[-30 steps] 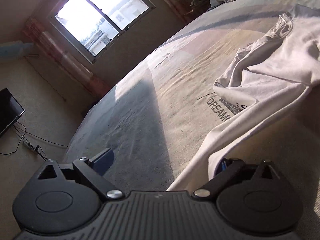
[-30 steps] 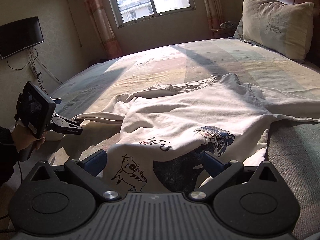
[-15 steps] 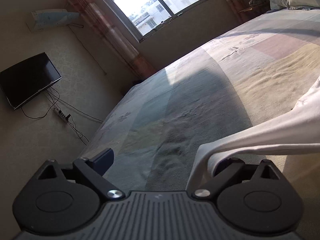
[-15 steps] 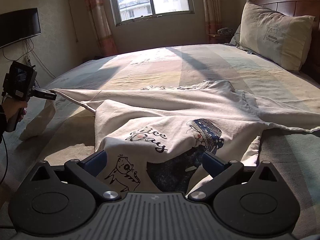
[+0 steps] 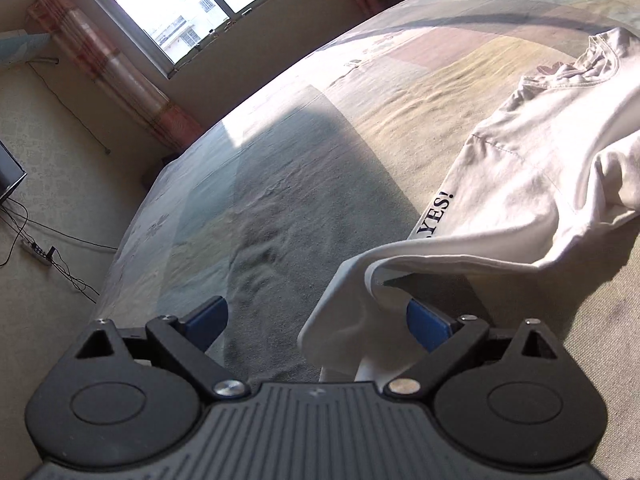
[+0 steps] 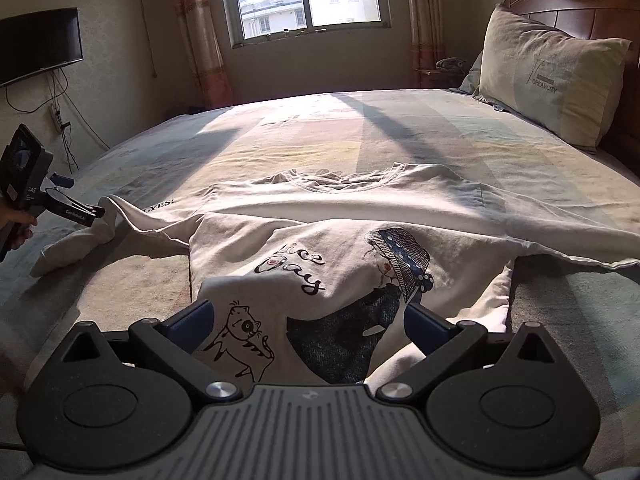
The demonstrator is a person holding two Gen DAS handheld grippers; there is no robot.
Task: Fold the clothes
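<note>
Shirt (image 6: 360, 240), white with cat print and lettering, lay spread across the bed (image 6: 320, 140); only the right wrist view showed the whole of it plus pillow (image 6: 548, 80) far right, wall TV (image 6: 38, 46) far left, and the left gripper (image 6: 86, 212) at the left edge with sleeve fabric draped at its tip. Left wrist view showed just a sleeve (image 5: 360, 312) hanging against the right finger, jaws wide, no pinch. Right gripper (image 6: 308, 320) was wide open too, near hem bunched between its fingers.
</note>
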